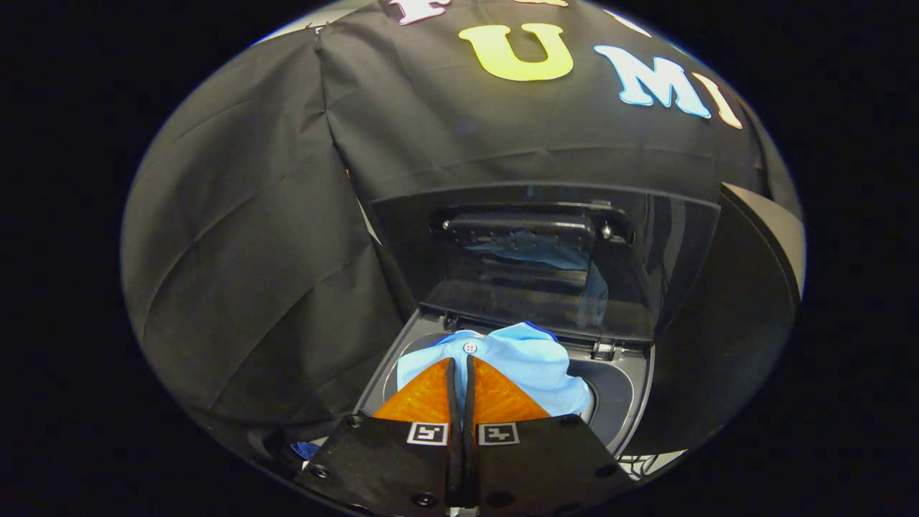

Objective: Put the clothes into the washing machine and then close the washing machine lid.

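A light blue garment (pixel 531 366) with a small white button bulges out of the round opening of the dark grey top-loading washing machine (pixel 628 402). My gripper (pixel 460 361) hangs right over that opening, its two fingers pressed together with a fold of the garment pinched at their tips, just below the button. The cloth spreads ahead of the fingers and to their right. The washer's lid (pixel 546 266) stands upright behind the opening, and its dark glass reflects the blue cloth.
Black booth cloth (pixel 251 237) drapes close behind and to the left of the washer. A bit of blue fabric (pixel 305 450) shows low beside the machine's left side. A pale surface (pixel 779 230) lies to the far right.
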`<action>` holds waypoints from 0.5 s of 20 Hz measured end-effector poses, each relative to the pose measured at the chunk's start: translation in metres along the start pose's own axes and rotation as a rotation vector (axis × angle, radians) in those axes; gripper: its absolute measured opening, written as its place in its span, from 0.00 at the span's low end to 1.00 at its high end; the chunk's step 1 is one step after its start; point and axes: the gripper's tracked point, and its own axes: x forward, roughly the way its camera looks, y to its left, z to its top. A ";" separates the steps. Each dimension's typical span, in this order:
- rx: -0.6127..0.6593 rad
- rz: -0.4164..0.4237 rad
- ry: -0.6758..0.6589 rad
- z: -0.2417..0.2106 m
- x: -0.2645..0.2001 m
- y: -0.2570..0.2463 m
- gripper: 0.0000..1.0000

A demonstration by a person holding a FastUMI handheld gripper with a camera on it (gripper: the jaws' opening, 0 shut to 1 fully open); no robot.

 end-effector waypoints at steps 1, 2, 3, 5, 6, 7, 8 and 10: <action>-0.002 -0.003 0.010 -0.004 0.003 -0.002 0.02; -0.009 -0.007 0.021 -0.007 0.007 -0.004 0.02; -0.014 -0.013 0.032 -0.016 0.007 -0.004 0.02; -0.012 -0.022 0.052 -0.026 0.011 -0.009 0.02; -0.008 -0.024 0.061 -0.031 0.013 -0.012 0.02; -0.004 -0.027 0.067 -0.034 0.014 -0.012 0.02; -0.002 -0.029 0.072 -0.036 0.015 -0.014 0.02; -0.006 -0.032 0.077 -0.039 0.015 -0.016 0.02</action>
